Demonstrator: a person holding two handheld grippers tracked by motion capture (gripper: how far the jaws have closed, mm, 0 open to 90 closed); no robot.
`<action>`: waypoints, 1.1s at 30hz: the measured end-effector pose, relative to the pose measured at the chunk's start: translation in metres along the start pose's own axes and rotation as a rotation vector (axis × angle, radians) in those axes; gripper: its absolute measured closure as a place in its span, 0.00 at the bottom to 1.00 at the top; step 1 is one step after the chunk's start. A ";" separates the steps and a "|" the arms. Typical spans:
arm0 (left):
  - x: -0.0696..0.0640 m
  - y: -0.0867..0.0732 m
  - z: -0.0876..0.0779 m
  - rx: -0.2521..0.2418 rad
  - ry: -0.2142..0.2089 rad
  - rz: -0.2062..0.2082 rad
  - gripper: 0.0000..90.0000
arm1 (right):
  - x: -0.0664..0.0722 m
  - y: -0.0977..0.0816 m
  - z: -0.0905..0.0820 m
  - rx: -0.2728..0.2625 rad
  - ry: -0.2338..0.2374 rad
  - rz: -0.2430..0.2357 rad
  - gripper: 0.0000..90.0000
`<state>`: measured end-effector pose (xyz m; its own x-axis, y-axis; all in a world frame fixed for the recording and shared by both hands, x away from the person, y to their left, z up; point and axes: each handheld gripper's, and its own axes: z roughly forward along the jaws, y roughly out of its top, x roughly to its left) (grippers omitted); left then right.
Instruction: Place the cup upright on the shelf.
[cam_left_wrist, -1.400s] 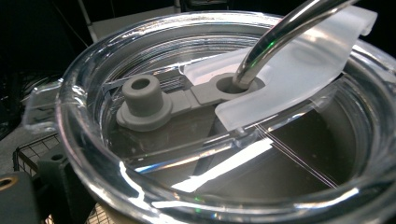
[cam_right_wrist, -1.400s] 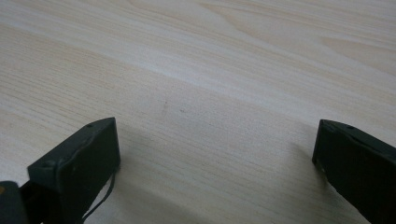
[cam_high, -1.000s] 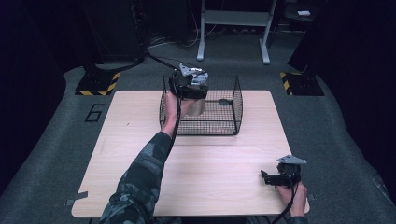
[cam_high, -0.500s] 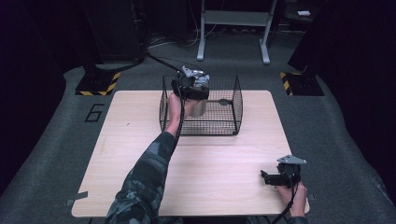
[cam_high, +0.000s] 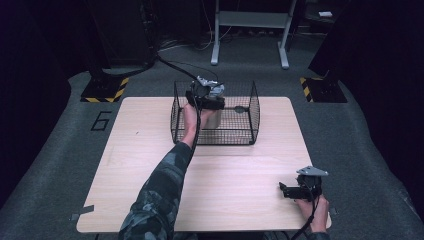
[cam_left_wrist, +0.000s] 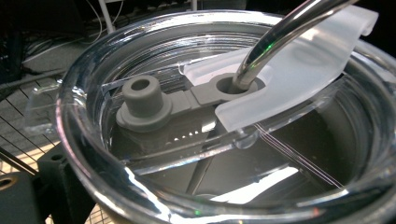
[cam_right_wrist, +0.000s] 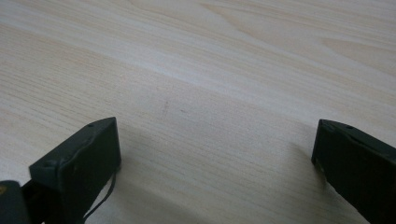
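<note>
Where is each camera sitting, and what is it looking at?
High view: above the light wooden table, facing forward and down; shows forearm, left gripper, right gripper.
Left gripper view: on the left gripper, facing the clear lidded tumbler with its metal straw.
Right gripper view: facing bare tabletop between open jaws.
Shared: high and left views show tumbler and black wire basket.

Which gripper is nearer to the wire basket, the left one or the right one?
Left. The left gripper is inside the wire basket, at a tumbler. The right gripper sits far away at the table's near right corner.
</note>
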<state>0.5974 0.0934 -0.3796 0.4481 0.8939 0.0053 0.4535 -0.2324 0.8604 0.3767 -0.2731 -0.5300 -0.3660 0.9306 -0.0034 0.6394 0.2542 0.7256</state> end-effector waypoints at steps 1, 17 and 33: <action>0.000 -0.001 0.002 0.004 0.000 -0.004 0.05 | 0.000 0.000 0.000 -0.001 0.001 -0.005 0.01; -0.006 -0.021 0.027 0.048 0.005 -0.039 0.04 | 0.000 0.000 0.000 0.007 0.001 0.001 0.01; -0.010 -0.040 0.023 0.029 0.010 0.004 0.04 | 0.000 0.000 -0.001 0.009 0.001 -0.002 0.01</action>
<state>0.5930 0.0852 -0.4256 0.4418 0.8970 0.0137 0.4741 -0.2465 0.8453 0.3761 -0.2731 -0.5295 -0.3682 0.9297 -0.0041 0.6450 0.2586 0.7191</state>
